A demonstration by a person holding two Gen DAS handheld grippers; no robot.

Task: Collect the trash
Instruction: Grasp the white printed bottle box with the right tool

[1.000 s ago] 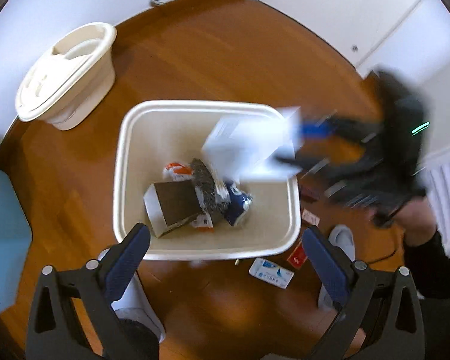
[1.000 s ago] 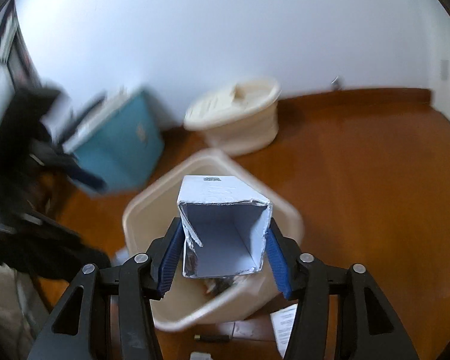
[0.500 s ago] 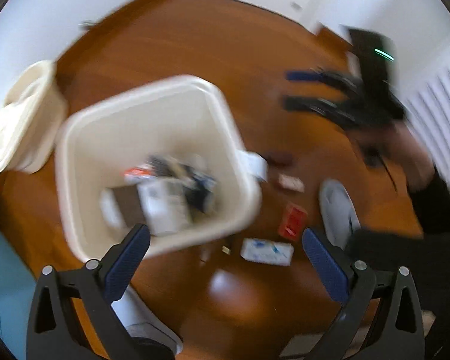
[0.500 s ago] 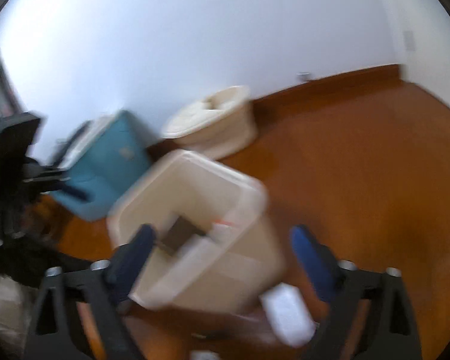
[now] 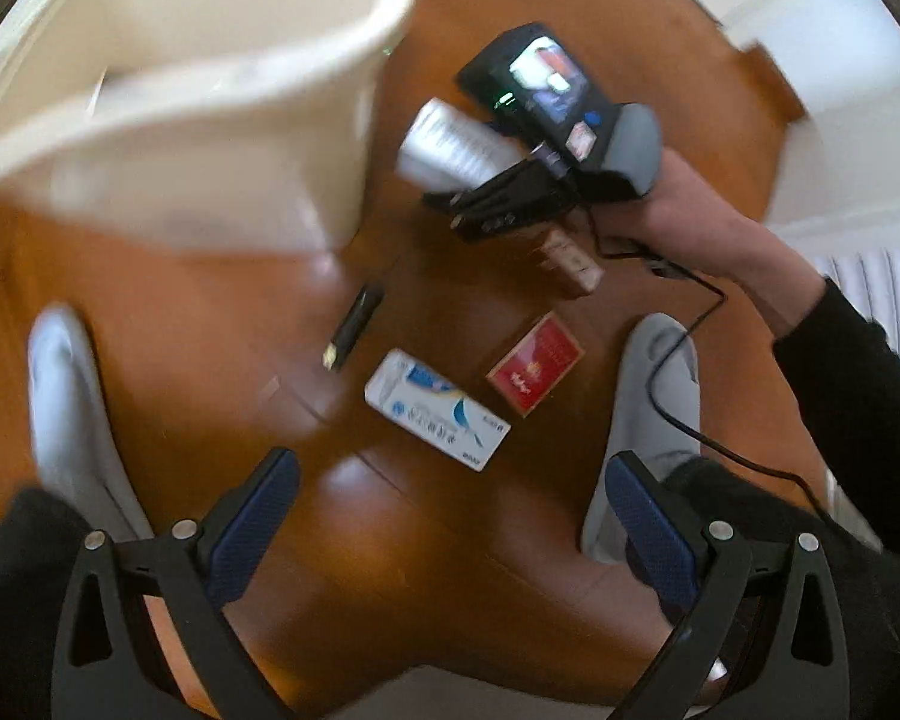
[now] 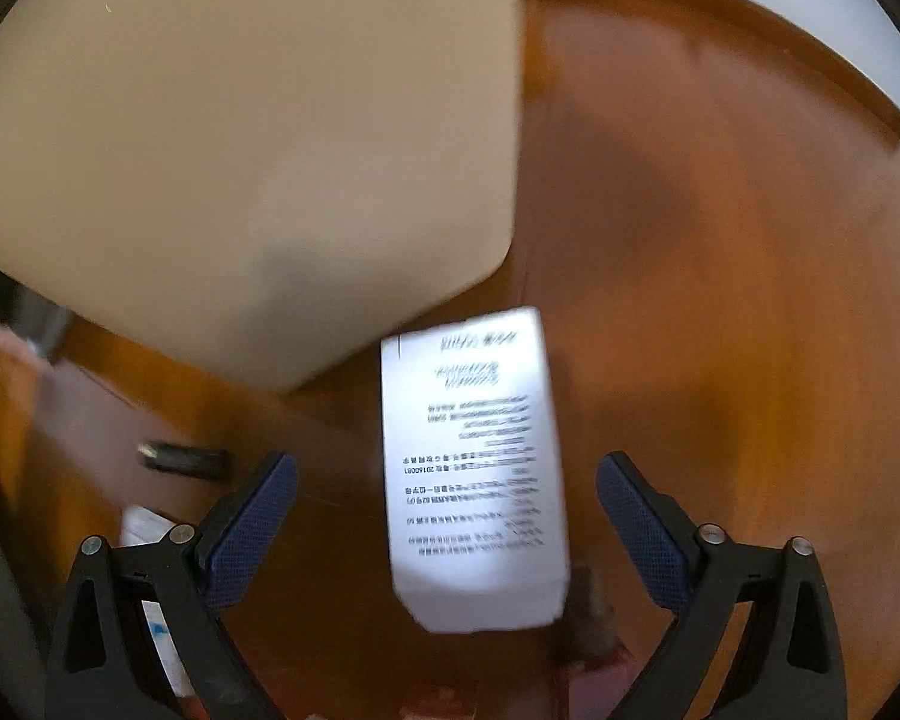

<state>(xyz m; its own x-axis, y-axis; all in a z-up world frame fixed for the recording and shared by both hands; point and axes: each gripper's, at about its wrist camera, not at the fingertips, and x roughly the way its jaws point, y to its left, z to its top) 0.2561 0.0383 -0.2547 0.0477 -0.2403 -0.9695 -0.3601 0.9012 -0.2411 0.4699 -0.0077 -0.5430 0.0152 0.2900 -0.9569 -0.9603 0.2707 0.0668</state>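
1 white box (image 6: 474, 468) between the wide-apart jaws

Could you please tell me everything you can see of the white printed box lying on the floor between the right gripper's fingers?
The white rectangular cardboard box lies flat on the brown wooden floor, its broad face up and covered in lines of small dark print, blurred here. One short end almost reaches the corner of the cream plastic bin. The right gripper straddles it with jaws wide; neither pad touches it. It looks closed and undented.
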